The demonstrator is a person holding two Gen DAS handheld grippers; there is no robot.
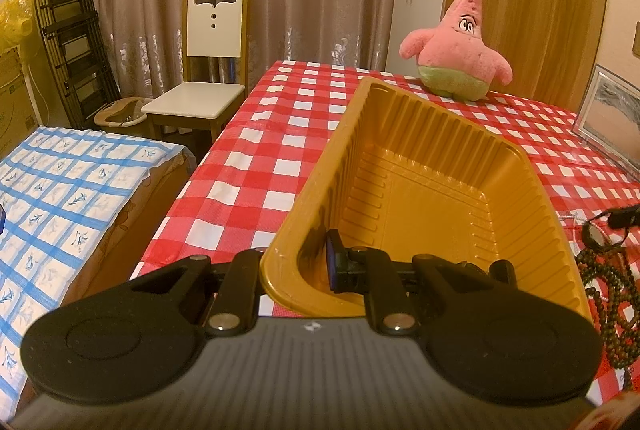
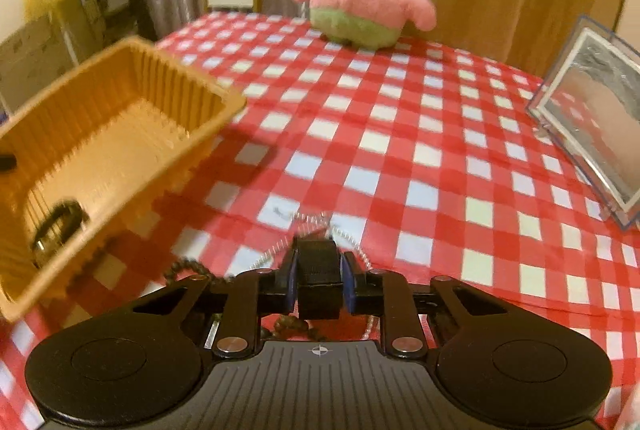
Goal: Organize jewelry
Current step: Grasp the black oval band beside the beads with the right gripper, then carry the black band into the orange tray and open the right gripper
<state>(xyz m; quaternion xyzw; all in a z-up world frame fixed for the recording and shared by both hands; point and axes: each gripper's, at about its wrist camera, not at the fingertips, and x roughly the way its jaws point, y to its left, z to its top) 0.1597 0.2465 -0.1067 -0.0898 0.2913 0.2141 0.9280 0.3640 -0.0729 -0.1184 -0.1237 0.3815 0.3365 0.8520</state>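
A gold ribbed plastic tray (image 1: 400, 165) stands on the red checked tablecloth. My left gripper (image 1: 294, 270) is shut on the tray's near left rim, one finger inside and one outside. In the right wrist view the tray (image 2: 120, 133) is at the left with a dark ring-like piece (image 2: 56, 226) in it. My right gripper (image 2: 318, 282) is shut on a black watch-strap-like piece (image 2: 318, 270). A silver chain (image 2: 316, 226) and dark brown beads (image 2: 188, 266) lie under and around it. The beads (image 1: 608, 294) also show at the right of the left wrist view.
A pink starfish plush (image 1: 460, 49) stands at the table's far side. A clear picture frame (image 2: 592, 109) leans at the right. A white chair (image 1: 200, 69) and a bed with a blue checked cover (image 1: 60, 197) are to the left of the table.
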